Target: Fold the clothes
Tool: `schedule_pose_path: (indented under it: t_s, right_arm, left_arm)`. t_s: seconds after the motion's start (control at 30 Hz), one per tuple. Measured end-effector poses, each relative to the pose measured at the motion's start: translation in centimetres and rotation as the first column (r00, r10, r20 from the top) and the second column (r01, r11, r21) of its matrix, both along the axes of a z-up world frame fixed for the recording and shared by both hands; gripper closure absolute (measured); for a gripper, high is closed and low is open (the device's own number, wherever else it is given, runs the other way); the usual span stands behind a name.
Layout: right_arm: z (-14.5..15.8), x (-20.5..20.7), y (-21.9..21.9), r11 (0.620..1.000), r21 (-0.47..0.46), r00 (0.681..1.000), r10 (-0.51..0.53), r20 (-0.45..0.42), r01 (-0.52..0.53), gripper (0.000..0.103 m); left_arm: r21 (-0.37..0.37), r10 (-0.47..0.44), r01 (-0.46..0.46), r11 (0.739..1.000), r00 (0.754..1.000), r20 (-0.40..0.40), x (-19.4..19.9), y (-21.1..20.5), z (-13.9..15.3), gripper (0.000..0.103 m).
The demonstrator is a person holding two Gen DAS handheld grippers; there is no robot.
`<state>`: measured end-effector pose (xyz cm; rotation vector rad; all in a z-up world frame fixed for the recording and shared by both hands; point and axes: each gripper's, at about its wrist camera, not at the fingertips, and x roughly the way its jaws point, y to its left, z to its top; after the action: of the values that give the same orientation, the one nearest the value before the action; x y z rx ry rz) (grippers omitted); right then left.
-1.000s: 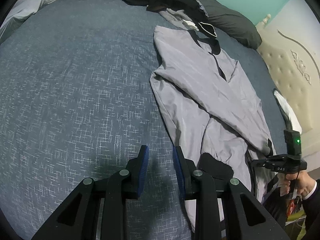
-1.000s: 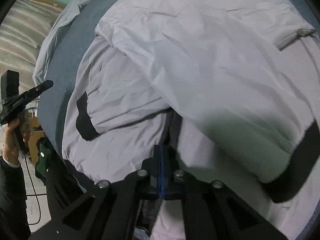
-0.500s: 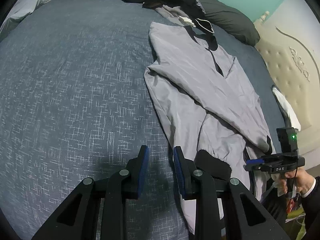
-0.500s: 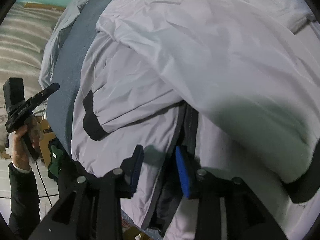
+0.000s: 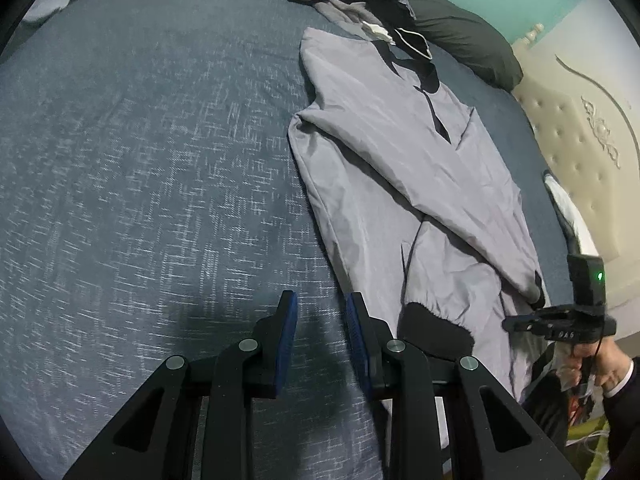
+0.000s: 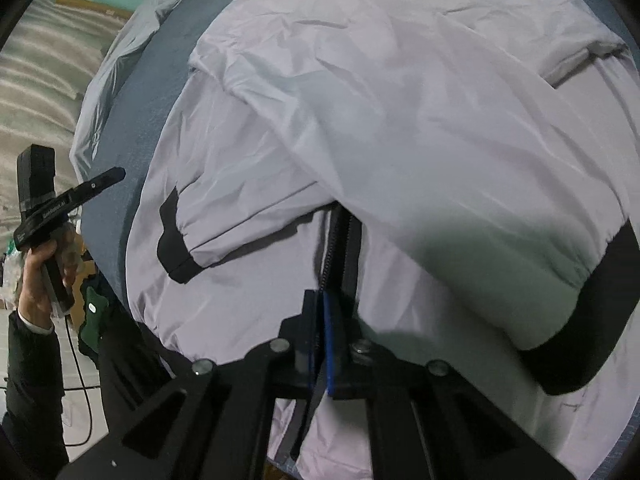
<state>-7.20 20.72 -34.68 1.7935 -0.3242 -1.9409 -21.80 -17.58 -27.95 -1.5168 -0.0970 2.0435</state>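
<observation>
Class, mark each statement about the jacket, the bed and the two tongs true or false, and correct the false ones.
1. The jacket lies on the bed. True.
2. The left tongs grip a sleeve. False: they are open over bare bed.
3. The right tongs are shut at the jacket's zipper edge. True.
4. The jacket's cuffs are white. False: they are black.
</observation>
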Motion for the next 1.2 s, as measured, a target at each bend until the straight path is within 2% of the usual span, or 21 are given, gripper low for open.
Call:
schedule_pose_path:
  t_s: [0.37,0.47,0.57,0.9,0.97,1.03,1.2]
  right_arm:
    - [-0.3,0.0,-2.9,0.999,0.028,1.0,0.023,0.001,-0.023,0.1]
    - [-0.3,-0.1,-3.0,0.999,0.022,1.0,0.025,0.003,-0.025,0.1]
    - [-0.5,-0.6,1.1,0.999,0.017,1.0,0.028,0.003,-0.028,0.1]
    - [2.6,-0.3,4.0,0.999,0.034,0.999,0.016,-0.038,-0.014,0.097]
    - [3.3,-0.1,5.0,0.999,0.042,0.999,0.003,-0.052,-0.001,0.092]
    - [4.2,0.1,6.2,0.999,0.05,0.998,-0.009,-0.067,0.013,0.082]
    - [6.8,0.6,10.2,0.995,0.082,0.995,-0.049,-0.086,0.056,0.079]
  left_arm:
    - [0.019,-0.006,0.005,1.0,0.999,0.037,-0.4,2.2,-1.7,0.069]
    - [-0.023,-0.025,0.026,0.999,0.999,0.047,-0.6,2.9,-2.9,0.07]
    - [-0.067,-0.038,0.041,0.997,0.998,0.059,-0.4,3.3,-4.1,0.07]
    - [-0.076,-0.048,0.052,0.996,0.997,0.053,1.2,2.3,-2.8,0.069]
    - [-0.071,-0.057,0.06,0.996,0.997,0.054,1.9,2.1,-2.4,0.069]
    - [-0.072,-0.069,0.073,0.995,0.996,0.059,2.7,1.9,-2.0,0.069]
    - [-0.077,-0.102,0.107,0.991,0.992,0.071,4.7,1.2,-1.1,0.069]
